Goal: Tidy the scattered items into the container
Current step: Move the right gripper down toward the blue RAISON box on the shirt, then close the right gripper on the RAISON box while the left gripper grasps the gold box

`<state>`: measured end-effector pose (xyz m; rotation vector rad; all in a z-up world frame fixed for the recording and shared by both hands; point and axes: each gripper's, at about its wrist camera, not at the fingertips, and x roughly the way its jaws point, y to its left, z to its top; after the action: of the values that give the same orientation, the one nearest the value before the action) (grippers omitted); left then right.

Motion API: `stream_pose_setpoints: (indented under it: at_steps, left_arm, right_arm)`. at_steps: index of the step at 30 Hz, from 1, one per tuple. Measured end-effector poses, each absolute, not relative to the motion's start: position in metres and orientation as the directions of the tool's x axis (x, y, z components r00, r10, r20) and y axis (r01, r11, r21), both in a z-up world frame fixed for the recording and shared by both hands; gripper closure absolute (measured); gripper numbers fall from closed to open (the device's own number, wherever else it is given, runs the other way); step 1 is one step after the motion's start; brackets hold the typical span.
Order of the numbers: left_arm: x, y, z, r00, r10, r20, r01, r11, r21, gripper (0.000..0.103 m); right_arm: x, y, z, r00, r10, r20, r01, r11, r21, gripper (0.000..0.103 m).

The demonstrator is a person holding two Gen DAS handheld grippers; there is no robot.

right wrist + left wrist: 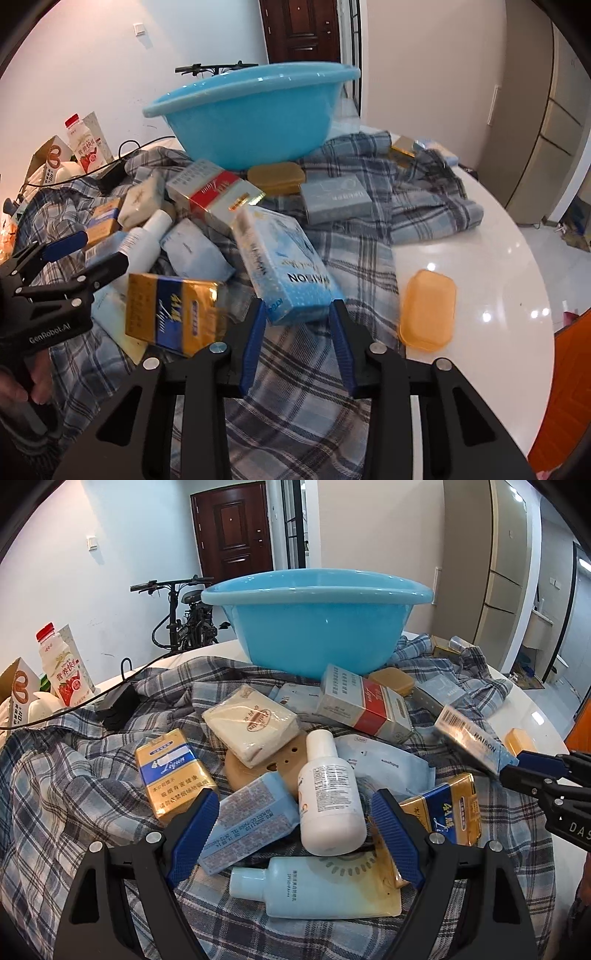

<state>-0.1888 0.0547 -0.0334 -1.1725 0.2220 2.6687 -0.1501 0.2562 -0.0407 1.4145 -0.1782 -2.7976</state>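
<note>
Right wrist view: right claw [297, 314] pinching the near end of a light-blue box [284, 258], both blue pads on its sides, box lifted and tilted over the plaid cloth [332, 266]. Left wrist view confirms it: same box [469, 738] held at the right edge, clear of the pile.

Left claw [295, 819] spread wide, holding nothing, hanging over the pile; a white bottle [328, 794] and a blue speckled box [251, 819] lie between its fingers, no clear pad contact.

Blue basin [317, 627] sits on the cloth at the far side of the white bench [480, 251]; its inside is hidden from both views.

Around the left claw: gold-and-blue pack [173, 775] on its left, second gold-and-blue pack [450, 808] on its right, pale-blue bottle [295, 890] nearest the camera, cream tissue pack [251, 727], red-and-silver carton [365, 709] leaning by the basin.

Orange soap box [428, 310] lies on bare bench, right of the cloth, apart from the pile.
</note>
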Motion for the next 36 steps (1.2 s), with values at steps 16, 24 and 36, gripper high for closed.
stream_pose_setpoints:
  at_steps: [16, 24, 36]
  left_arm:
    - [-0.195, 0.051, -0.039, -0.646, 0.133, -0.752, -0.239, -0.970, 0.034, 0.016]
    - [-0.195, 0.052, -0.040, -0.645, 0.131, -0.753, -0.245, -0.969, 0.041, 0.016]
    - [-0.187, 0.060, -0.033, -0.647, 0.155, -0.747, -0.282, -0.958, 0.045, 0.016]
  right_arm:
    - [-0.171, 0.244, -0.042, -0.664, -0.049, -0.747, 0.133, -0.990, -0.054, 0.011]
    - [-0.186, 0.245, -0.062, -0.631, -0.045, -0.774, 0.197, -0.975, -0.104, 0.025]
    - [-0.164, 0.259, -0.034, -0.669, -0.110, -0.735, 0.129, -0.991, 0.031, 0.041]
